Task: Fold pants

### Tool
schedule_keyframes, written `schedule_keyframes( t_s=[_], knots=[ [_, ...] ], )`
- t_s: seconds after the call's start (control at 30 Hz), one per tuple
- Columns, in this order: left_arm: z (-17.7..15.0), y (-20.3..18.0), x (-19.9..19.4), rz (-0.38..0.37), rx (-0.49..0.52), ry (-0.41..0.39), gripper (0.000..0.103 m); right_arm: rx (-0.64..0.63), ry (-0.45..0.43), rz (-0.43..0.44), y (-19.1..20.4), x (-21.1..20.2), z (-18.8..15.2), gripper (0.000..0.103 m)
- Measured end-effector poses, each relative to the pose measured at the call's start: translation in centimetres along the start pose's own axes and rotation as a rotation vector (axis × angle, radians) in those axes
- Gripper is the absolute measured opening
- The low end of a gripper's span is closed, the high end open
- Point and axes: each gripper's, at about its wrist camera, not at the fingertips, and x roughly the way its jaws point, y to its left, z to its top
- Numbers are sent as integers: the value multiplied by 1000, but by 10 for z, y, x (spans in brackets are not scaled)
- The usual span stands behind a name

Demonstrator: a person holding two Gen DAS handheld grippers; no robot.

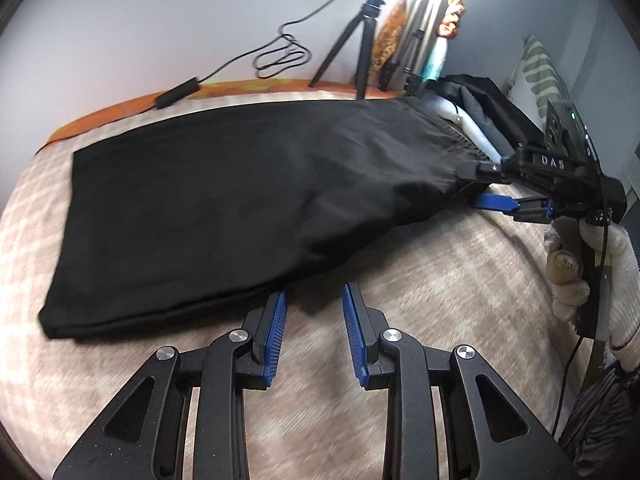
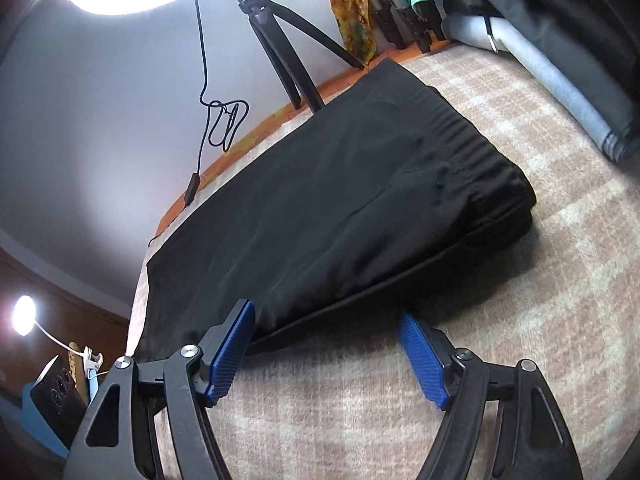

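Two sets of fingers, both aimed down at one pair of black pants (image 1: 224, 208). Pants lying flat on a bed (image 1: 440, 280) with a beige checked cover, already doubled lengthwise, just in front of a tripod (image 1: 366, 40). Long axis running across the front of the tripod: waistband (image 1: 460, 140) to the tripod's right, leg hems to its left.

Left fingers (image 1: 276, 332) a little apart, nothing between them, hovering over bare cover on the side of the pants away from the tripod, just short of the long near edge, about midway along it. Right fingers (image 1: 494, 202) wide apart at the waistband end, to the right of the tripod, closer to the cloth than the left ones.

Seen only from the left wrist: the whole length of the pants, the hem end, and the gloved hand (image 1: 572, 280) behind the right fingers, with one finger above the waistband corner and one down by the cover.

Seen only from the right wrist: the near edge of the pants (image 2: 340, 200) lying between the right fingers (image 2: 232, 348), no pad pressing on it, and the gathered elastic of the waistband (image 2: 472, 148).

Judged next: closing on that edge near the waistband.
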Motion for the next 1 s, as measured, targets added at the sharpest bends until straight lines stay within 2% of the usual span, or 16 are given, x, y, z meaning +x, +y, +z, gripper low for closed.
schedule_keyframes(
  t_s=[0.13, 0.17, 0.23, 0.27, 0.33, 0.37, 0.43, 0.47, 0.53, 0.63, 0.73, 0.77, 0.83, 0.93, 1.0],
  knots=[
    [5, -15, 20, 13, 33, 7, 27, 14, 0, 19, 3, 5, 7, 73],
    [7, -18, 24, 28, 50, 3, 27, 16, -2, 18, 3, 7, 8, 66],
    [10, -22, 28, 41, 74, -4, 22, 17, -1, 16, 5, 9, 10, 44],
    [13, -22, 28, 34, 73, -9, 2, 20, 3, 23, 5, 11, 11, 32],
    [19, -17, 24, -5, 40, -23, 0, 32, -7, 42, 6, 10, 13, 25],
    [23, -13, 18, -48, 12, -31, 0, 28, -14, 48, 7, 7, 13, 20],
    [29, -11, 6, -108, -8, -37, 0, -2, -45, 47, 15, -2, 17, 18],
    [31, -10, -3, -162, -8, -38, 0, -18, -58, 49, 18, -6, 18, 17],
    [31, -7, -14, -227, -5, -14, 0, -70, -90, 38, 28, -14, 22, 17],
    [21, 4, -12, -239, -58, 25, 0, -93, -96, -17, 29, -14, 22, 16],
    [2, 12, -3, -178, -56, 89, 0, -94, -64, -88, 23, -3, 17, 17],
    [-3, 15, -4, -161, -50, 103, 0, -104, -55, -121, 22, 0, 15, 23],
    [-2, 19, -14, -155, -51, 80, 0, -91, -44, -131, 15, 0, 14, 36],
    [8, 18, -30, -142, -37, 18, 1, -37, -63, -90, 4, -8, 16, 39],
    [16, 12, -37, -132, -15, -29, 2, -4, -89, -86, -4, -15, 17, 52]
  ],
)
